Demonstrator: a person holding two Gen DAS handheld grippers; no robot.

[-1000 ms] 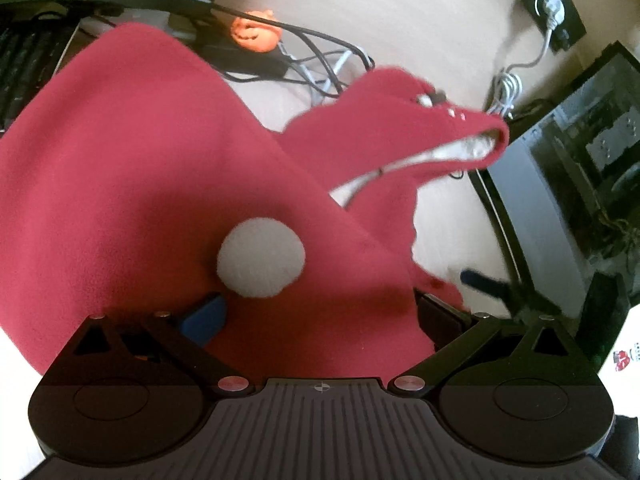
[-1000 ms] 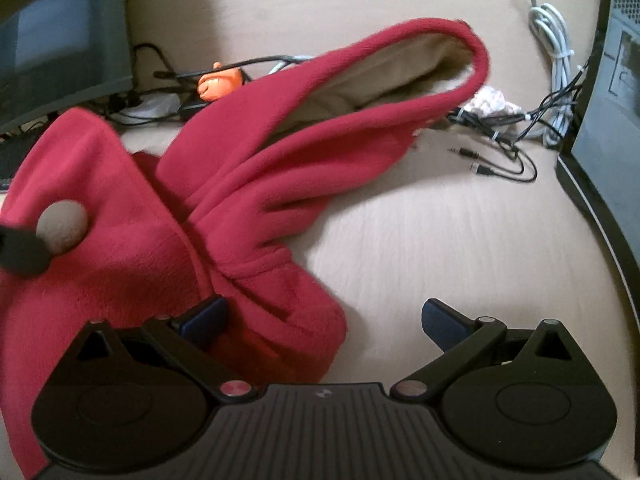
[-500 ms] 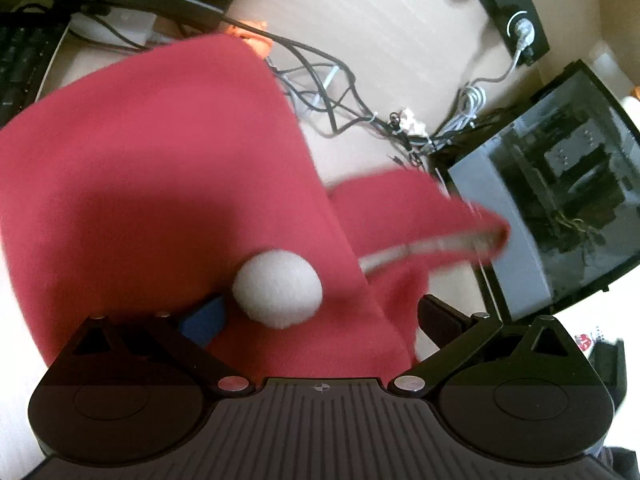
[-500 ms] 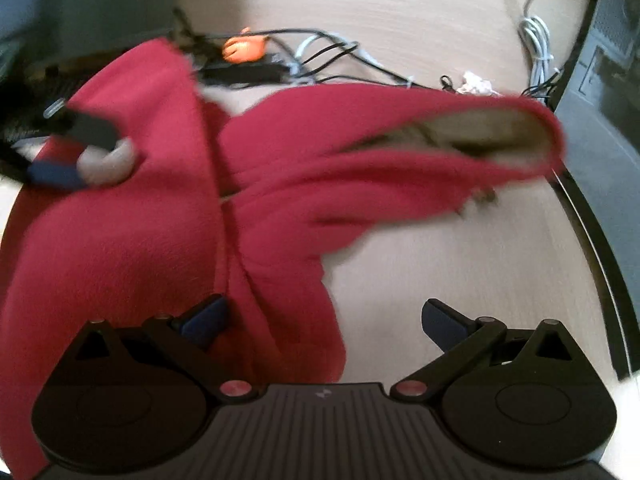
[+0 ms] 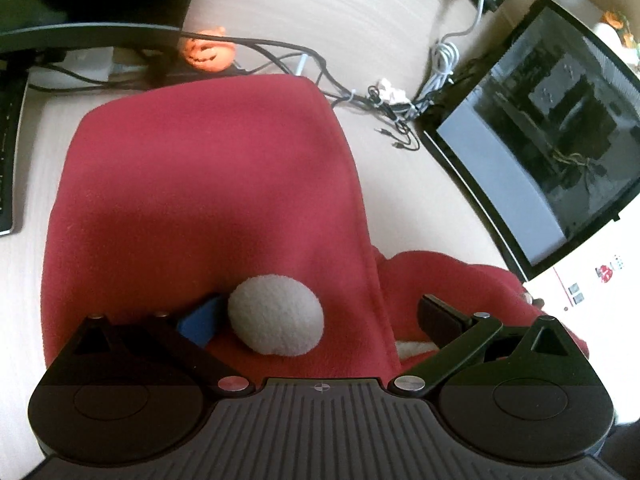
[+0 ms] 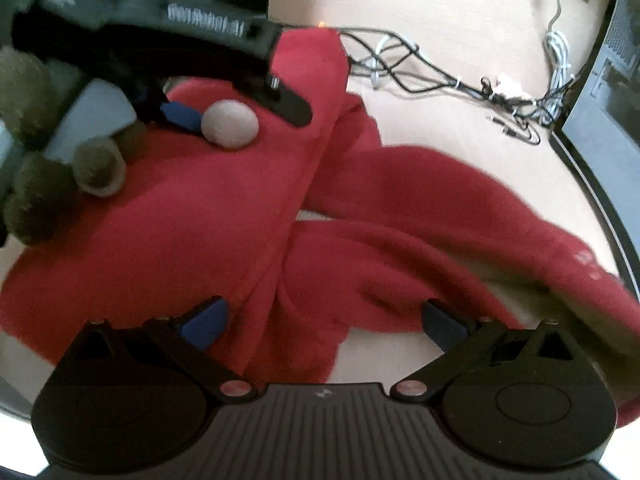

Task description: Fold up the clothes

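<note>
A red fleece garment (image 5: 208,184) lies spread on the beige desk (image 5: 328,12), with a white pom-pom (image 5: 276,314) sewn on it. My left gripper (image 5: 320,320) hovers open over it, the pom-pom sitting between its fingers beside the blue left pad. A cream-lined red part (image 5: 460,276) lies bunched at the right. In the right wrist view, the garment (image 6: 208,216) fills the middle and its cream-lined part (image 6: 560,276) stretches right. My right gripper (image 6: 324,324) is open with a fold of fleece between its fingers. The left gripper (image 6: 236,110) and a gloved hand (image 6: 36,160) show at upper left.
An orange pumpkin figure (image 5: 206,50) and tangled cables (image 5: 380,96) lie behind the garment. A glass-sided computer case (image 5: 540,152) stands at the right, with a white box (image 5: 592,280) below it. A keyboard edge (image 5: 8,140) sits at the far left.
The cream-lined part, raised in the air a second ago, has come down to the right of the body. Both cameras have shifted, and the left gripper stays by the pom-pom.
</note>
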